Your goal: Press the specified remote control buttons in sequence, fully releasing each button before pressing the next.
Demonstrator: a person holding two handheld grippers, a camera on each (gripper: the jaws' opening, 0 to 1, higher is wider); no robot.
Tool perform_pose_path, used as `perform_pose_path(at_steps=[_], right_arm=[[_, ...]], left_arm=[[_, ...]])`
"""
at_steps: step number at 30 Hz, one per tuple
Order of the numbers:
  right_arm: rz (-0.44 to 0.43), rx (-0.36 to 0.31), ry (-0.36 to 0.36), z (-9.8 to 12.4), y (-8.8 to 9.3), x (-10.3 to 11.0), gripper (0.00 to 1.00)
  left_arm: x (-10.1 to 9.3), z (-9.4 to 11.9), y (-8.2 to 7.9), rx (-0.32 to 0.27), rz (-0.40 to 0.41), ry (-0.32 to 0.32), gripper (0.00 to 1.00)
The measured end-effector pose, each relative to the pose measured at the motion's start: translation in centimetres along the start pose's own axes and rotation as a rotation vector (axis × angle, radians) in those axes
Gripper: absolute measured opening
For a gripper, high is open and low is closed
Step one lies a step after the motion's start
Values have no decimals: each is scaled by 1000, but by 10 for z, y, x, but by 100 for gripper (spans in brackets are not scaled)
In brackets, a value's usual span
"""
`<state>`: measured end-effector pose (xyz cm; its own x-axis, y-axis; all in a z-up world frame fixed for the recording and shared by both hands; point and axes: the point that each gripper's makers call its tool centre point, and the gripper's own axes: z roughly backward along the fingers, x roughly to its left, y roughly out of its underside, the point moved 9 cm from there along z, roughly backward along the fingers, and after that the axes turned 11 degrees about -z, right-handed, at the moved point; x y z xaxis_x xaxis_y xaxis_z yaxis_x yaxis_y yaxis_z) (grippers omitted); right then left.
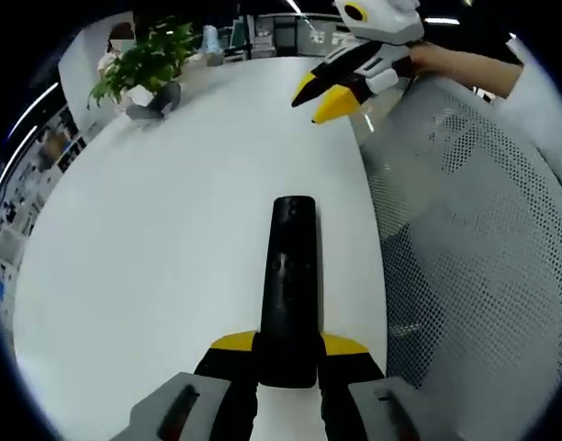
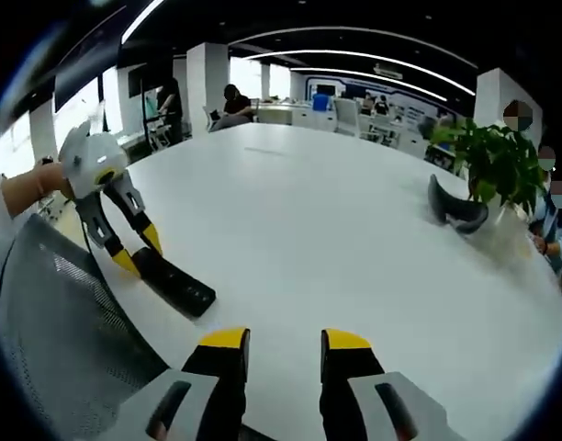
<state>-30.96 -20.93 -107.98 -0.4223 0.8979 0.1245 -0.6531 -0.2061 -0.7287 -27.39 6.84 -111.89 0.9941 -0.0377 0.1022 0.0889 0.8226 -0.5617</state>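
While the left gripper (image 1: 288, 354) clamps the black remote control (image 1: 291, 285) at lower centre of the left gripper view (white table (image 1: 152, 239) beneath), the right gripper (image 2: 284, 344) hangs with jaws apart, holding nothing; potted plant (image 2: 492, 161) upper right.

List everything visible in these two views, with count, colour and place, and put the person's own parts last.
remote control: 1, black, on the white table near its edge, one end held between the left tongs
table: 1, white, large and rounded
potted plant: 1, green leaves, on the table's far side
dark curved object: 1, dark grey, at the plant's base; what it is I cannot tell
mesh chair back: 1, grey, beside the table edge
people in the background: a few, far across the office
left tongs: 1, yellow-tipped, shut on the remote control
right tongs: 1, yellow-tipped, open, above the table
hand: 1, holding the left tongs
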Motion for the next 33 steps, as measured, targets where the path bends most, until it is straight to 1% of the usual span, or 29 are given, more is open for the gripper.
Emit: perform_pose_path(at_steps=[1,2,5,9,12,15,17,21,23,25,28,29,30,31,33], right_arm=[[1,2,-1,0,0,0,29],[2,6,-4,-1,1,0,28],[10,16,-13,-1,1,1,28],[22,27,-26,-2,1,3,27],[22,37,-41,-2,2,4,26],[50,60,-82,-4,2,8,25],[77,72,-110,-5,-1,13,23],[130,77,-179,-4,-13,23,19],[173,88,-208,-6,-23,27,17],[207,72,-232,-12,-34,32,13],[199,73,-312,-24,-42,40,3],[195,82,-348,-29,-42,45,0],[193,95,-371,-33,-41,48,0],[183,126,-388,-39,-38,51,0],[196,180,-404,-47,-32,54,0]], left_arm=[[0,0,3,-35,2,-4,24],[-1,0,4,-47,1,-5,24],[-2,0,11,-122,-2,-15,24],[-5,0,15,-174,7,-35,24],[-8,1,16,-208,-5,-45,24],[-7,0,16,-214,-14,-38,24],[-7,0,15,-213,-19,-37,24],[-8,0,15,-212,-24,-37,24],[-8,0,15,-212,-28,-35,24],[-8,0,16,-221,-26,-33,24],[-8,-1,16,-224,-30,-32,24],[-8,-1,15,-224,-31,-32,24],[-8,-1,15,-224,-33,-31,24],[-8,0,15,-224,-37,-33,24],[-9,0,15,-224,-38,-31,24]])
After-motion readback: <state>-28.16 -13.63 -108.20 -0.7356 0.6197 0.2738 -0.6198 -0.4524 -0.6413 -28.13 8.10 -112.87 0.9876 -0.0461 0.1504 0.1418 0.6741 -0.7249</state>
